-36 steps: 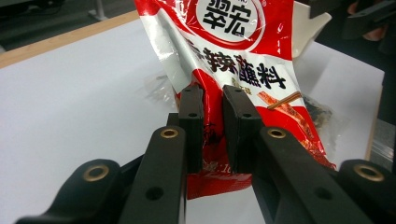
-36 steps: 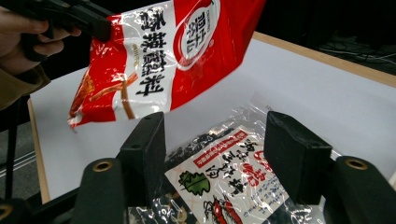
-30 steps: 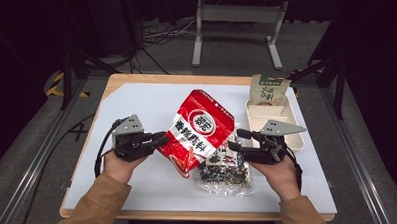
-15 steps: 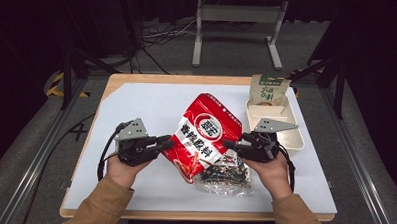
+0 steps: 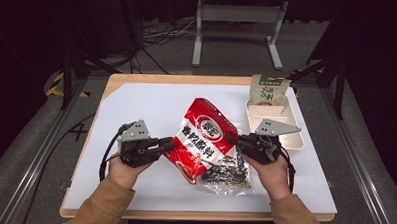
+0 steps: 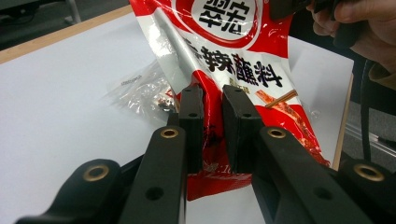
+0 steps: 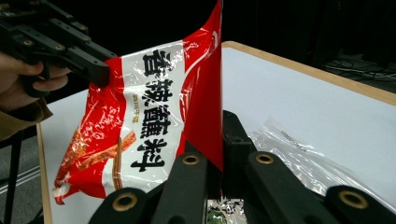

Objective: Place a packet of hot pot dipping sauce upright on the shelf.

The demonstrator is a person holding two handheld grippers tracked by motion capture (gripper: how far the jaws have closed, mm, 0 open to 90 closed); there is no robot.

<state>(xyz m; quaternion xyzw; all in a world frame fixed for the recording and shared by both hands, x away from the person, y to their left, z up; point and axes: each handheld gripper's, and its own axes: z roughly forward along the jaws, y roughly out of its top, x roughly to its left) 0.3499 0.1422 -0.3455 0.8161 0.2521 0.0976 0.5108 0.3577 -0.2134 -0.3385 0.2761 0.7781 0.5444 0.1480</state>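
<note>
A red snack bag (image 5: 205, 135) with black lettering stands raised above the white table top, held from both sides. My left gripper (image 5: 166, 145) is shut on its lower left corner; in the left gripper view both pads pinch the red film (image 6: 243, 65) at my left gripper (image 6: 214, 109). My right gripper (image 5: 230, 139) has just been closing on the bag's right edge, and in the right gripper view that red edge (image 7: 154, 116) runs down between the jaws of my right gripper (image 7: 215, 140). A clear bag of dark pieces (image 5: 224, 175) lies under the red bag.
A white tray (image 5: 296, 141) stands at the right of the table, with a green pouch (image 5: 269, 90) leaning at its far end. White table top (image 5: 146, 105) stretches behind and left of the bags. The table's near edge runs just behind my hands.
My right gripper has moved left to the red bag and its jaws have closed on the bag's right edge. The left gripper has kept its hold.
</note>
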